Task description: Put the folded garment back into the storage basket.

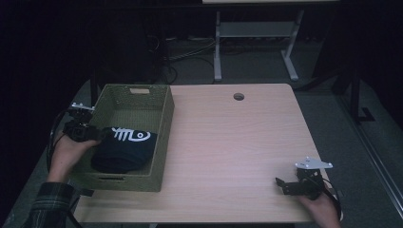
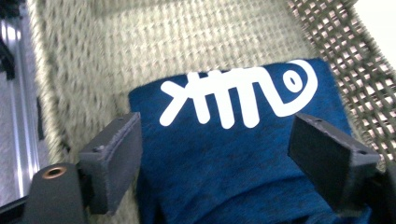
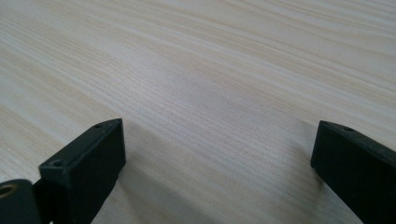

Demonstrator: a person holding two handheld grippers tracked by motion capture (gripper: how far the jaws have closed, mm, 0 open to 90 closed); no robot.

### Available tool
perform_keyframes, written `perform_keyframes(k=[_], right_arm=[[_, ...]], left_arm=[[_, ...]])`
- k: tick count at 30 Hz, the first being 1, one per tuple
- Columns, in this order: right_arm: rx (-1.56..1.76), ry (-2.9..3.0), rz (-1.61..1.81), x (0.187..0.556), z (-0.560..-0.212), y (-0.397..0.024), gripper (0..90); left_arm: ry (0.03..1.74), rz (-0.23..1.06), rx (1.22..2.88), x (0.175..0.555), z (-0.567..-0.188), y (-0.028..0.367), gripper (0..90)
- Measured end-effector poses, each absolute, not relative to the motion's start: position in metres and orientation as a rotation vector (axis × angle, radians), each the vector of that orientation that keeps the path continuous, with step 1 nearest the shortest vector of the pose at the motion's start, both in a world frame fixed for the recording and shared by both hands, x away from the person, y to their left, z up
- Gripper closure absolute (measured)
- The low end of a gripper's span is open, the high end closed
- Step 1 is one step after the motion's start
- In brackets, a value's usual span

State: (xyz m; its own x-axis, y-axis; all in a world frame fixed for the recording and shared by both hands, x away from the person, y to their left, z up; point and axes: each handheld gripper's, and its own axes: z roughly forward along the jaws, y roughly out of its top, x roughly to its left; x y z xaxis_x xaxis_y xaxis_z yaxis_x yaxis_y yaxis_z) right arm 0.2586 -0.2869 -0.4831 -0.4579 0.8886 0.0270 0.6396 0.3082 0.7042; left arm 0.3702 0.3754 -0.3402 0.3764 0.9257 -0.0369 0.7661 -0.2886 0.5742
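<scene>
High view: above the near table (image 1: 228, 142) edge, facing forward and down.
Left gripper view: close, into the basket (image 2: 84, 60); shared with high view.
Right gripper view: close, low over bare tabletop.

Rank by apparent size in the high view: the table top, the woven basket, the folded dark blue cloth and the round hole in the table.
1. Table top, the largest by far.
2. Woven basket, standing on the table's left part.
3. Folded dark blue cloth, lying inside the basket.
4. Round hole, the smallest.

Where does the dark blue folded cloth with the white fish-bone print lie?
Inside the woven basket: the cloth rests on its floor.
</scene>
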Motion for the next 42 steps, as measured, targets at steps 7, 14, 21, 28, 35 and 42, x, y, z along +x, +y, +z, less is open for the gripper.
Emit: perform_keyframes(k=[7, 14, 21, 28, 35, 42], right_arm=[[1.368, 2.214, 0.934, 0.259, -0.483, -0.287, 2.8], [1.367, 2.214, 0.934, 0.259, -0.483, -0.287, 2.8], [1.368, 2.213, 0.933, 0.258, -0.483, -0.287, 2.8], [1.368, 2.213, 0.934, 0.259, -0.483, -0.287, 2.8], [1.369, 2.213, 0.934, 0.259, -0.483, -0.287, 2.8], [1.369, 2.213, 0.934, 0.259, -0.483, -0.287, 2.8]], left_arm=[[1.379, 0.421, 2.154, 0.370, -0.335, 0.360, 13.2], [1.302, 0.421, 2.144, 0.369, -0.328, 0.343, 13.2], [1.227, 0.407, 2.145, 0.366, -0.321, 0.318, 13.2], [1.155, 0.385, 2.141, 0.364, -0.317, 0.292, 13.3], [1.075, 0.369, 2.143, 0.361, -0.313, 0.262, 13.3], [1.011, 0.354, 2.140, 0.358, -0.315, 0.229, 13.6]])
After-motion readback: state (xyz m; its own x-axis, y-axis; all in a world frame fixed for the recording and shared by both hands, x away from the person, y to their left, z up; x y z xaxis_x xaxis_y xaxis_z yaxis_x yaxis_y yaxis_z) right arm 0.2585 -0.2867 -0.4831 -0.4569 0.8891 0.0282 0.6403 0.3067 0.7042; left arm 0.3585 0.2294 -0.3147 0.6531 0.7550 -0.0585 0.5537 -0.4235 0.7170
